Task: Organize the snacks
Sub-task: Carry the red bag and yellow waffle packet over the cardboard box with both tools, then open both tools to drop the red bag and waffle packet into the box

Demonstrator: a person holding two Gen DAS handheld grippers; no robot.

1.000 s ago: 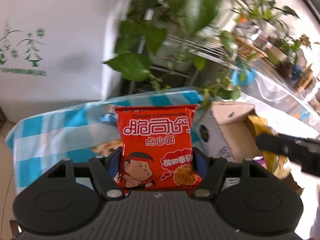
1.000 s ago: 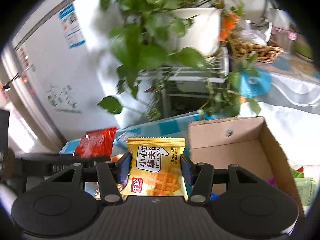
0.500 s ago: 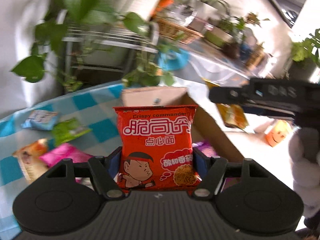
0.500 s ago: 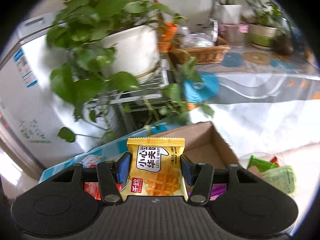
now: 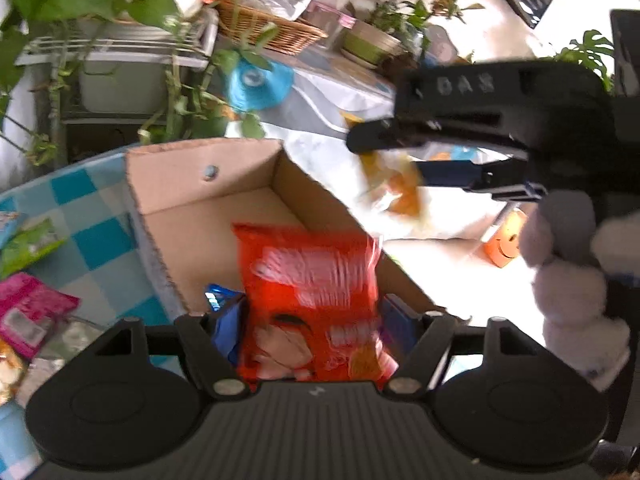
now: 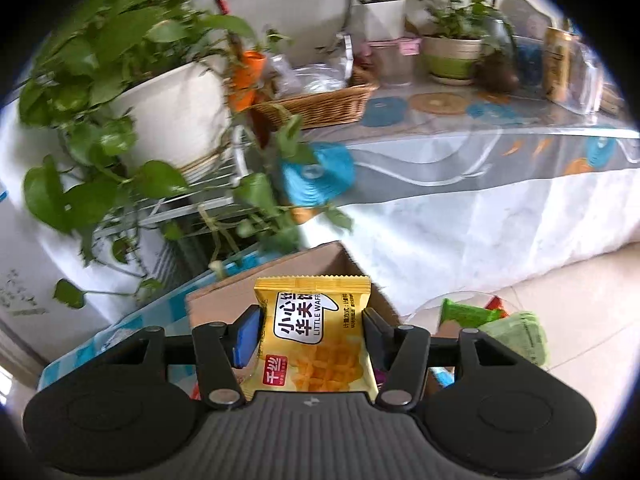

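Note:
My left gripper (image 5: 310, 320) is open above the open cardboard box (image 5: 192, 196). The red noodle snack packet (image 5: 310, 300) is blurred and loose between the fingers, over the box. My right gripper (image 6: 314, 328) is shut on a yellow waffle packet (image 6: 316, 336), held over the box's far corner (image 6: 224, 292). The right gripper also shows in the left wrist view (image 5: 416, 152), with the yellow packet (image 5: 396, 188) hanging from it, right of the box. A blue packet (image 5: 218, 298) lies inside the box.
The box stands on a blue checked cloth (image 5: 92, 232) with pink (image 5: 28, 312) and green (image 5: 28, 240) packets at its left. Potted plants on a wire rack (image 6: 168, 128) stand behind. A covered table (image 6: 480, 184) is to the right. Green packets (image 6: 500, 320) lie right.
My left gripper has opened and the red packet is slipping down into the box. Both grippers have swung right toward the box. The right gripper still holds the yellow packet.

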